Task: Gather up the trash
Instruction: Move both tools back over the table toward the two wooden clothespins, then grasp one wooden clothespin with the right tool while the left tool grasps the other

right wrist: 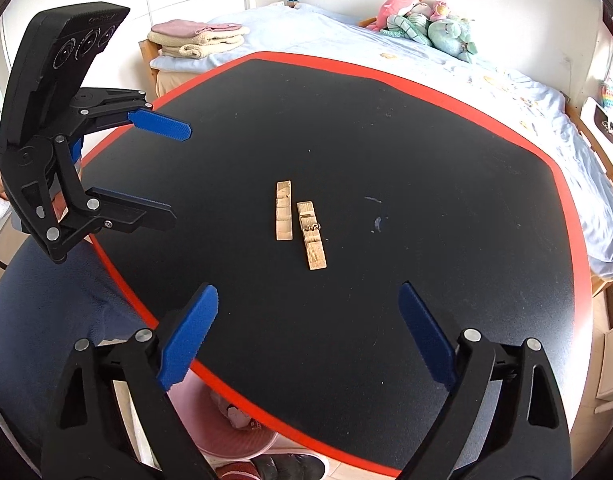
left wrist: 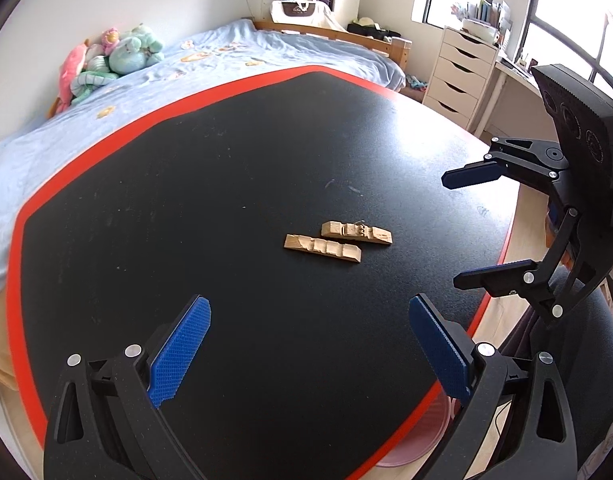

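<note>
Two wooden halves of a broken clothespin lie side by side on the black table point(left wrist: 186, 200). The plain half point(left wrist: 321, 248) also shows in the right wrist view point(right wrist: 283, 210). The half with the metal spring point(left wrist: 356, 233) also shows there point(right wrist: 311, 235). My left gripper point(left wrist: 308, 316) is open and empty, short of the pieces. It also shows in the right wrist view point(right wrist: 178, 170) at the left. My right gripper point(right wrist: 308, 304) is open and empty, short of the pieces. It also shows in the left wrist view point(left wrist: 450, 230) at the right table edge.
A pink bin point(right wrist: 234, 440) with some trash stands on the floor under the table's near edge, also in the left wrist view point(left wrist: 410, 436). A bed point(left wrist: 106, 92) with plush toys lies behind the red-rimmed table. White drawers point(left wrist: 458, 76) stand at the far right.
</note>
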Tool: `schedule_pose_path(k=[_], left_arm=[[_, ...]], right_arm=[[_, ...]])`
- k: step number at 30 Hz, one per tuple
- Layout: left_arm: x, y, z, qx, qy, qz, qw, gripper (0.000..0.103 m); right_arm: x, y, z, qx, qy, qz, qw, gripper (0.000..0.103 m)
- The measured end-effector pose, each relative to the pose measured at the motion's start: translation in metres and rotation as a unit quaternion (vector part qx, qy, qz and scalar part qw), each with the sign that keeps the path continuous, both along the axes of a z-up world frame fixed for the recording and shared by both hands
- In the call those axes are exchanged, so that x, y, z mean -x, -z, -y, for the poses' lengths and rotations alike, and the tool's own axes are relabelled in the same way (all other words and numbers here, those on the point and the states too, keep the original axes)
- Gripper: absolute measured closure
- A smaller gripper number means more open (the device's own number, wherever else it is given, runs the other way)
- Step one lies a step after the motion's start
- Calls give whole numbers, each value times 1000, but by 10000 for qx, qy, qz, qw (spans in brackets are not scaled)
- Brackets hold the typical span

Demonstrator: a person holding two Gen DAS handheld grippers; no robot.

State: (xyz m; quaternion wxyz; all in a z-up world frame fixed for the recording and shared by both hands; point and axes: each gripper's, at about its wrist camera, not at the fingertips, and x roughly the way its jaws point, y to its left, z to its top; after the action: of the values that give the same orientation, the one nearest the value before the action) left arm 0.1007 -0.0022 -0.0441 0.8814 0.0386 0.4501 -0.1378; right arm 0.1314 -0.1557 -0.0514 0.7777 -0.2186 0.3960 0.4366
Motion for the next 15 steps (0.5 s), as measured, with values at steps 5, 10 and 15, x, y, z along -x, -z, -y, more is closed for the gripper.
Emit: schedule_pose_path(k=[5, 10, 15], left_arm=[[-16, 8, -1, -76, 120, -43, 9999, 8], [-30, 17, -2, -165, 338, -102, 9992, 8], [-40, 25, -1, -309, 515, -109, 9981, 8]], right_arm=[[-10, 12, -10, 96, -42, -55, 9999, 28], [-18, 21, -19, 170, -60, -82, 9998, 43], [-24, 26, -27, 195, -62, -23, 9998, 56]])
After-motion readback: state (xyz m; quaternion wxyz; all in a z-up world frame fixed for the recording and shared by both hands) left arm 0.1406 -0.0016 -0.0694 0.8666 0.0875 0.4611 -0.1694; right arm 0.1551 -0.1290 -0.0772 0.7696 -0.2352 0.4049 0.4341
